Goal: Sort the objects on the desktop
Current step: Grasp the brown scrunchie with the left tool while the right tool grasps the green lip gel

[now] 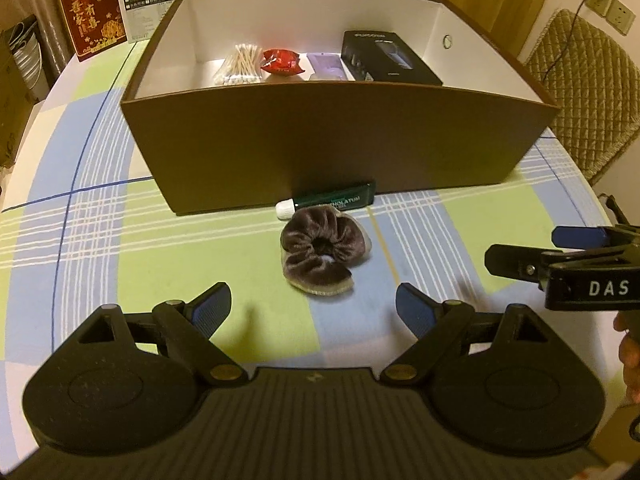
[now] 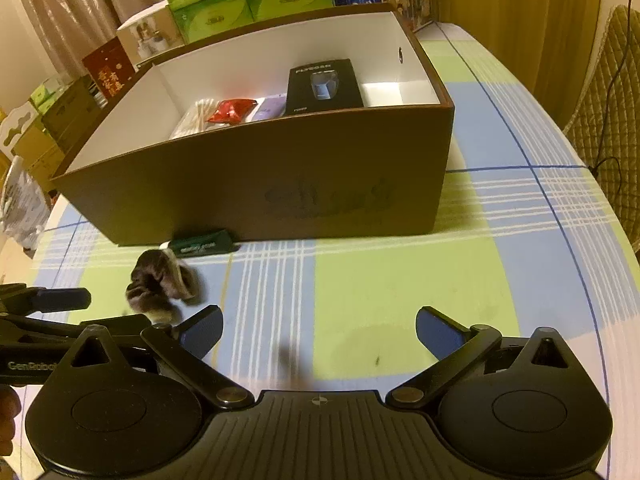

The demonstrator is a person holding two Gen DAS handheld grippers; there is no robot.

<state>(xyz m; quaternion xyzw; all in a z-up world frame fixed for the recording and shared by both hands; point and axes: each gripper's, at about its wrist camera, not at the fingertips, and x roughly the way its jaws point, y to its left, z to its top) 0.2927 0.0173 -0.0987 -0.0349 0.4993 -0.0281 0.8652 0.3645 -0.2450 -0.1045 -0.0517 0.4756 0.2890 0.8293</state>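
Nearest the left wrist lens, the left gripper [image 1: 312,312] hangs with its blue-padded fingers spread wide and empty, and the crumpled brown velvet scrunchie [image 1: 320,258] lies on the checked tablecloth [image 1: 172,264] straight ahead of that gap, close to the fingertips. It is a rough ring with no real long axis, its hole facing up toward the camera. Just beyond the scrunchie, a dark green ointment tube [image 1: 330,202] lies against the front wall of the brown cardboard box [image 1: 332,148], long axis running along that wall, white cap pointing left. The right gripper [image 2: 318,330], also spread and empty, has the scrunchie well off to its left, so I judge the left better placed.
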